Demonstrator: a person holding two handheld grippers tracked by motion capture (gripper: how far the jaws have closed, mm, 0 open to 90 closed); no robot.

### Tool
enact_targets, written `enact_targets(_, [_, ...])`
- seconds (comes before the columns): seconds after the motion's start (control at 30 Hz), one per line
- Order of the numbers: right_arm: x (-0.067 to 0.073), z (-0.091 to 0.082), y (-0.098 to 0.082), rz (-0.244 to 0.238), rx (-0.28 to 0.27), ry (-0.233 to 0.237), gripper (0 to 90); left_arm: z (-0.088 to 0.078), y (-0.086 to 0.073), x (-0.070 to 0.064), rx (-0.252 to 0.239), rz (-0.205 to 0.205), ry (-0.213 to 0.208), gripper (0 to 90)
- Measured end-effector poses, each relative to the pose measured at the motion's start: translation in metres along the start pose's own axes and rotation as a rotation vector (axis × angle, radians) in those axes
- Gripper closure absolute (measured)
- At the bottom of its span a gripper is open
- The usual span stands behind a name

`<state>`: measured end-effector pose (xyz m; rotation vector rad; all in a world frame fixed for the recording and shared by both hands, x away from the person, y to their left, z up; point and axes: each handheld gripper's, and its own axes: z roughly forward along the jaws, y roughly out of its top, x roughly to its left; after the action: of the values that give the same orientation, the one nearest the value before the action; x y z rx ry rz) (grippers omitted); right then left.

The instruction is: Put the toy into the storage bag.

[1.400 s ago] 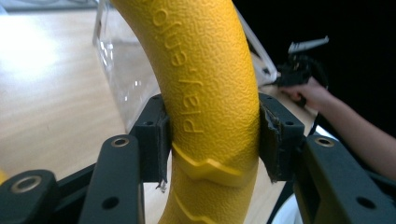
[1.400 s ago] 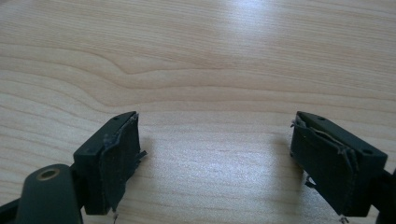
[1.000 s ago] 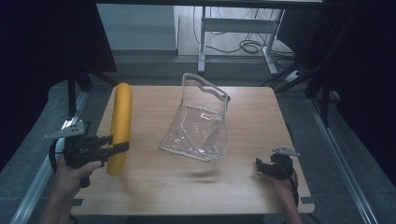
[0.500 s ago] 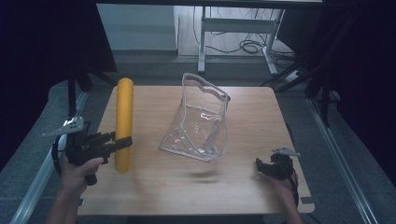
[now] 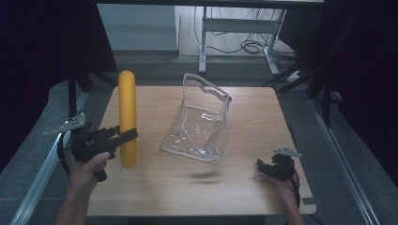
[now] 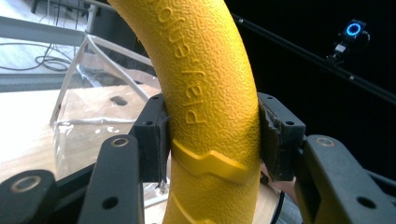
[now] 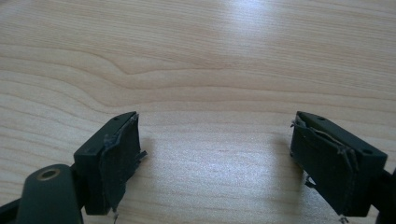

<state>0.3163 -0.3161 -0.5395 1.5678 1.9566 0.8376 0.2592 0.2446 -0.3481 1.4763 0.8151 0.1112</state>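
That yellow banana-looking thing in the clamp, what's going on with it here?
A person at a wooden table holds a two-jaw gripper in each hand. The left gripper is clamped around the middle of a long yellow toy banana, its jaws pressing both sides in the left gripper view, with one end raised. A clear plastic zip pouch stands open in the middle of the table. The right gripper rests low over the table near its right edge, jaws apart and holding nothing.
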Motion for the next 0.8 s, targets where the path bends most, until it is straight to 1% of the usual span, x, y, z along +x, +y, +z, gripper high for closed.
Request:
enact_targets(0.07, [0.0,0.0,0.0,0.0,0.0,0.0,16.2,0.004,0.001,-0.002,-0.021,-0.002,-0.008,50.6])
enact_targets(0.17, [0.0,0.0,0.0,-0.002,0.001,-0.001,16.2,0.009,0.003,-0.005,-0.052,0.001,-0.007,50.6])
enact_targets(0.3, [0.0,0.0,0.0,-0.003,0.001,-0.002,16.2,0.017,0.006,-0.01,-0.055,0.025,0.002,50.6])
enact_targets(0.47, [0.0,0.0,0.0,-0.004,0.0,-0.001,16.2,0.026,0.009,-0.015,-0.066,0.035,0.008,50.5])
enact_targets(0.57, [0.0,0.0,0.0,-0.003,-0.002,-0.002,16.2,0.03,0.011,-0.017,-0.075,0.044,0.02,50.5])
enact_targets(0.6, [0.0,0.0,0.0,0.004,0.0,0.0,16.2,0.032,0.012,-0.018,-0.071,0.051,0.028,50.5])
enact_targets(0.7, [0.0,0.0,0.0,0.002,-0.001,-0.002,16.2,0.038,0.015,-0.021,-0.069,0.065,0.039,50.5])
enact_targets(0.8, [0.0,0.0,0.0,0.001,0.0,-0.003,16.2,0.043,0.018,-0.024,-0.076,0.074,0.036,50.6])
